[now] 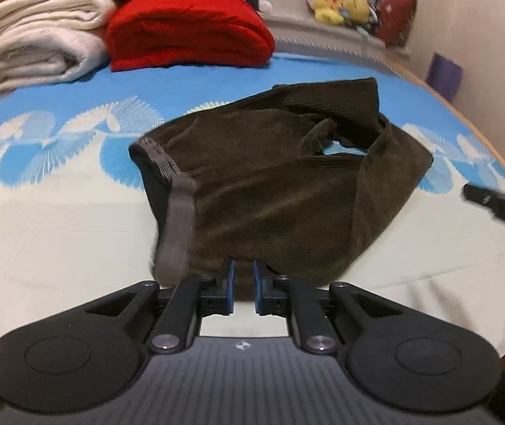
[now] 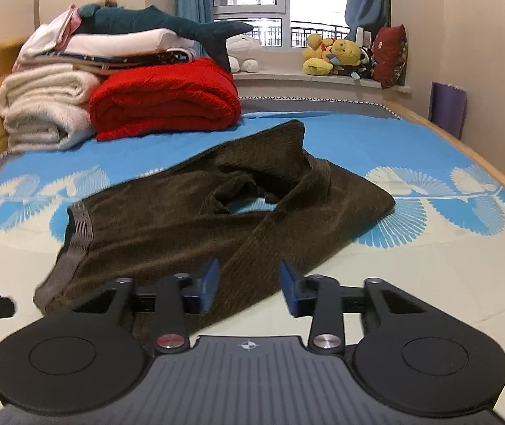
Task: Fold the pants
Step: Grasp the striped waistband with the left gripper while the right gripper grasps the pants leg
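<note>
You're holding the left gripper (image 1: 243, 276) nearly closed, maybe nipping the pants (image 1: 270, 184) at the bed's (image 1: 57, 248) near edge; right gripper (image 2: 248, 278) hanging half-open over them.

light: bright, from window (image 2: 287, 3) | glare: window blown | blur: slight | edges: fisheye-bent

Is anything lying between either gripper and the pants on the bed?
Nothing visible. The brown pants lie directly in front of the left gripper and right gripper. The red blanket and white blankets sit well behind them.
</note>
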Tool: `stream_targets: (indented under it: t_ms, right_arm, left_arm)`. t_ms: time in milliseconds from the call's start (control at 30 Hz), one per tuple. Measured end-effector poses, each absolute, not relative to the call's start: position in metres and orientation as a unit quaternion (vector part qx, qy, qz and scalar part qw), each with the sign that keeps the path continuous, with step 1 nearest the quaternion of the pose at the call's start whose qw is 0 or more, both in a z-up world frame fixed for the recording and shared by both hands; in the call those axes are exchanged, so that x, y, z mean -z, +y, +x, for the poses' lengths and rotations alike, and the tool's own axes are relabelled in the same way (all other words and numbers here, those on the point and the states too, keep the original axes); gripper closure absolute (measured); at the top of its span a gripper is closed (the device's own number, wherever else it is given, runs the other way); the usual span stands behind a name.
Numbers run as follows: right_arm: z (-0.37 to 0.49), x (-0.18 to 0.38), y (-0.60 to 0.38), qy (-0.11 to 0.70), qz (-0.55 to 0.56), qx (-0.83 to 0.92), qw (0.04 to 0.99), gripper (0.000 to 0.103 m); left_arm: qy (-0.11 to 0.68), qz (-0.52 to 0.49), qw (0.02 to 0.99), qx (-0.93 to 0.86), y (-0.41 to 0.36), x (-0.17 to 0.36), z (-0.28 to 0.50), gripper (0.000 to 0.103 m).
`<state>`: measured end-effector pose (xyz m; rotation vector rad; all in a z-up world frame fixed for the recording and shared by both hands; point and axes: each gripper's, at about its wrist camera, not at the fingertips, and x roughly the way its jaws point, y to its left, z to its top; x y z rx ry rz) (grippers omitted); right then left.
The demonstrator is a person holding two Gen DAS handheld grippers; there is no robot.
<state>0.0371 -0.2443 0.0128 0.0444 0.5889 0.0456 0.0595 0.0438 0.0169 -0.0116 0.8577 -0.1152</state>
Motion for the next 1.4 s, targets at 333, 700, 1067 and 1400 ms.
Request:
stream_targets:
  t_ms: [333,700,1067,1400]
  right_arm:
    - [0.145,0.027,-0.282,0.371,0.051,-0.037,0.927,0.029]
    - [0.217,0.085,-0.229,0.427,0.024,-0.084,0.900,0.029]
    - [0.207,0.089,-0.231,0.473,-0.011,-0.071,0.878,0.096]
    - [0.133,0.042,-0.263,0.453,-0.069,-0.135,0.878,0.097]
  left_arm:
    - [0.490,-0.091,0.867,-0.003,0.134,0.047,0.158,0.091]
    - [0.537,-0.141,0.831,-0.021,0.142,0.096,0.209,0.044]
    - [0.551,-0.083,0.830,0.015,0.119,0.116,0.215,0.056]
    - [0.496,-0.057,0.865,0.046,0.135,0.071,0.160,0.094]
